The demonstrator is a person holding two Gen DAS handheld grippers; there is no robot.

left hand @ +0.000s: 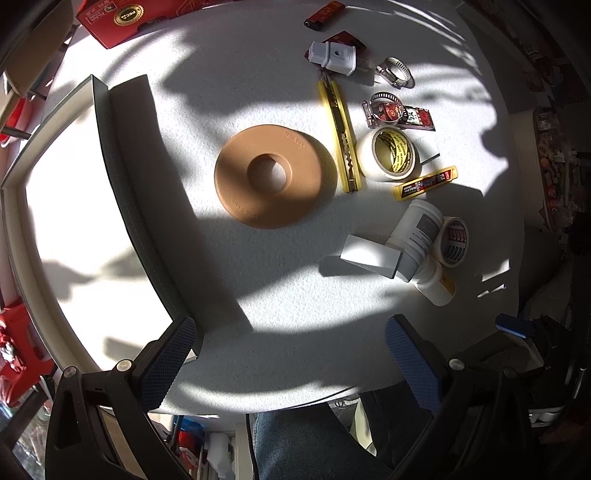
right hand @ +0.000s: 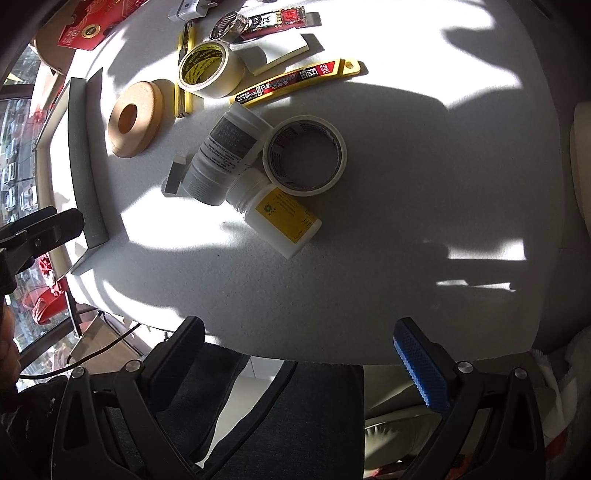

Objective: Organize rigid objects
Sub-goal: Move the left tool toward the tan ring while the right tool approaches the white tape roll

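The rigid objects lie scattered on a white desk [left hand: 229,85], grouped toward its right half as seen from the left wrist camera. A shallow box [left hand: 122,192] with dark walls sits at the desk's left edge; its white interior holds no objects.

Two white bottles lie on their sides, touching: one with a grey label [right hand: 225,151] and one with a yellow label [right hand: 284,218]. A small white block [right hand: 175,175] lies just beside the grey-label bottle's cap. A tape roll with red print [right hand: 304,155] touches both bottles. A second, cream tape roll [right hand: 210,70] lies farther back, beside a yellow utility knife [left hand: 341,136] and a yellow blade case [right hand: 299,81]. A tan ring [left hand: 271,175] lies between the knife and the box. Two metal hose clamps [left hand: 397,72] are visible at the far side, near a white plug adapter [left hand: 336,57] and a red lighter [left hand: 323,14].

The left hand-held gripper [left hand: 291,362] hovers above the near desk edge, jaws spread wide, nothing between them. The right hand-held gripper [right hand: 299,365] is likewise open and empty, well apart from the bottles.
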